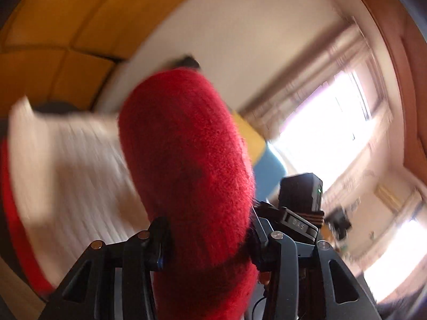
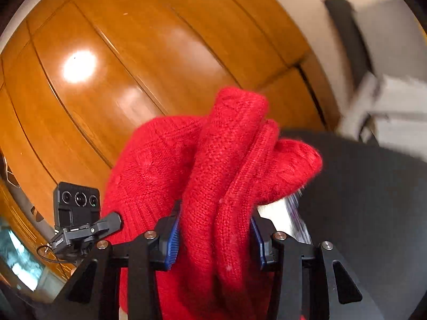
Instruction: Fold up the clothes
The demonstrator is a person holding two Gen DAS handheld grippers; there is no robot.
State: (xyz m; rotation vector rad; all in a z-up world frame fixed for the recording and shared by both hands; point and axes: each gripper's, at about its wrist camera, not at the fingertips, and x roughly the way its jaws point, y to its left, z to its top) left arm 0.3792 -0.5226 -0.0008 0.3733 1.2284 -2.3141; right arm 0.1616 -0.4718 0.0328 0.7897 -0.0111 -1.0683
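Red fuzzy knitted garment (image 2: 213, 176) fills both views, and you hold it in both tongs at once, lifted off any surface: the cameras point up at glossy amber wooden panelling (image 2: 120, 80) and a pale ceiling, and no table shows in either view. Your right tongs (image 2: 214, 236) are clamped on a bunched wad of several knit layers, the blue ribbed pads (image 2: 173, 236) pressing it from both sides, with folds spilling forward beyond the tips. Your left tongs (image 1: 206, 237) pinch a thick rolled part of the same knit, which stands up ahead of the fingers and hides much of the view.

Whether you are raising the garment to spread it or carrying a fold across, these views cannot settle. Either way, keep both grips firm, since loose wool probably slips when pulled. Move the two tongs together at one pace, so the cloth between them neither sags nor stretches. The left view is smeared by motion, so slow down. The right grip holds a clump, not a clean edge, so the fold will likely come out uneven unless you lay the knit flat before you let go
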